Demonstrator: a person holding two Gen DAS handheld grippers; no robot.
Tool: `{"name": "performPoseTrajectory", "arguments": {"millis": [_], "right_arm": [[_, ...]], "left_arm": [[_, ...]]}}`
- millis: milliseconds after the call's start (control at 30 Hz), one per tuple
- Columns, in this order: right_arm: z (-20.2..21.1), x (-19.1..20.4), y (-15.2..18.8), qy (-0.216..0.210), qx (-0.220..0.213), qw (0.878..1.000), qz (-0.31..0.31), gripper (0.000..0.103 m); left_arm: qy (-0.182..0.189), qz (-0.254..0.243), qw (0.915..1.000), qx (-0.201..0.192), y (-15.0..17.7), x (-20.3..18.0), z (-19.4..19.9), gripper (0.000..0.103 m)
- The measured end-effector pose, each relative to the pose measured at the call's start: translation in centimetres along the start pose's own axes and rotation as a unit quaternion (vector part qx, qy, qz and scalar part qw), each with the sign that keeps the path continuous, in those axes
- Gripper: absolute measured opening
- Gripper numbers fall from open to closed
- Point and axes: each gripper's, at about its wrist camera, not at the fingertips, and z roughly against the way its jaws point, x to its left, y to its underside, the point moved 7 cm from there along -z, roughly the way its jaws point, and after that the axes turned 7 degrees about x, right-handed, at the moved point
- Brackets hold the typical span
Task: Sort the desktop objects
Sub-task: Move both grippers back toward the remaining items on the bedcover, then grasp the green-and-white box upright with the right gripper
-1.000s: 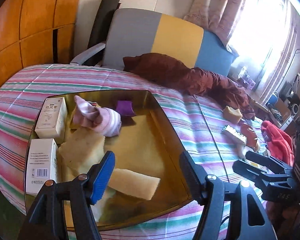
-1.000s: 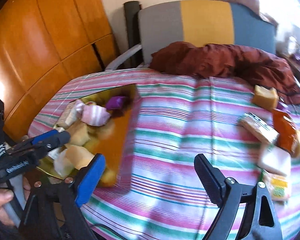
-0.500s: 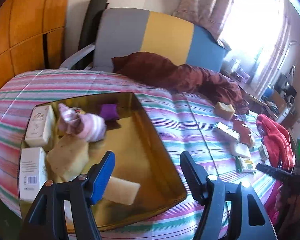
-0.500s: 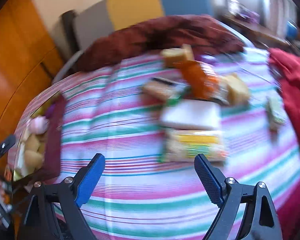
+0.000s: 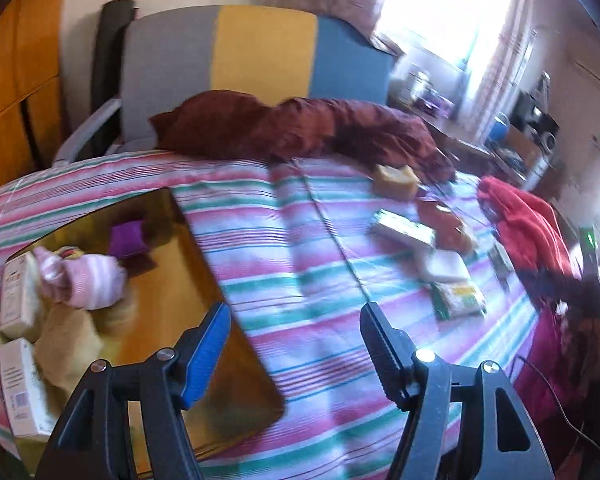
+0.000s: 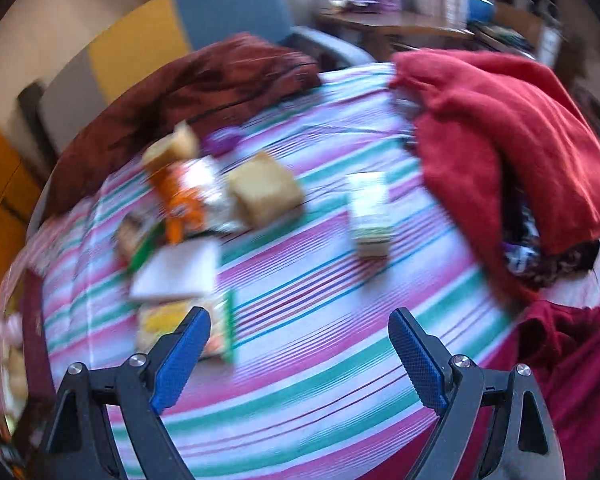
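A gold tray (image 5: 204, 256) lies at the left on the striped cloth, holding a pink striped sock (image 5: 88, 280), a purple piece (image 5: 127, 236), white boxes (image 5: 18, 296) and yellow sponges (image 5: 68, 340). My left gripper (image 5: 294, 334) hangs open and empty over the tray's right edge. Loose items lie to the right: a white pad (image 6: 176, 272), a yellow-green packet (image 6: 216, 328), an orange bag (image 6: 180, 200), a tan sponge block (image 6: 266, 192) and a small pale box (image 6: 370, 212). My right gripper (image 6: 300, 344) stands open above the cloth, its left finger over the packet.
A dark red blanket (image 5: 300, 128) lies along the far side in front of a grey, yellow and blue chair (image 5: 260, 52). A bright red garment (image 6: 500, 132) is heaped at the right. A wooden wardrobe (image 5: 16, 80) stands at the left.
Both views have swung to the right. The right gripper has left the tray area and now hangs over the loose items; the left one has shifted to the tray's right edge. Both stay open.
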Motion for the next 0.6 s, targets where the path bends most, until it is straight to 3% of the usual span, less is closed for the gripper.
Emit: {"name": "performPoseTrajectory", "arguments": {"millis": [267, 367, 533, 600], "right_arm": [[-2.4, -3.4, -4.6, 0.019, -0.015, 0.999, -0.039, 0.073], [-3.9, -3.9, -5.9, 0.033, -0.024, 0.999, -0.033, 0.065], [-5.8, -3.9, -6.6, 0.048, -0.013, 0.999, -0.017, 0.065], [-6.1, -3.5, -6.8, 0.06, -0.014, 0.998, -0.001, 0.058]], "left_arm": [[0.023, -0.047, 0.9982, 0.03, 0.2, -4.4, -2.0, 0.068], [0.025, -0.055, 0.9972, 0.042, 0.1, -5.5, -2.9, 0.068], [0.037, -0.063, 0.9947, 0.072, 0.2, -6.9, -5.2, 0.068], [0.043, -0.066, 0.993, 0.088, 0.2, -7.8, -6.4, 0.068]]}}
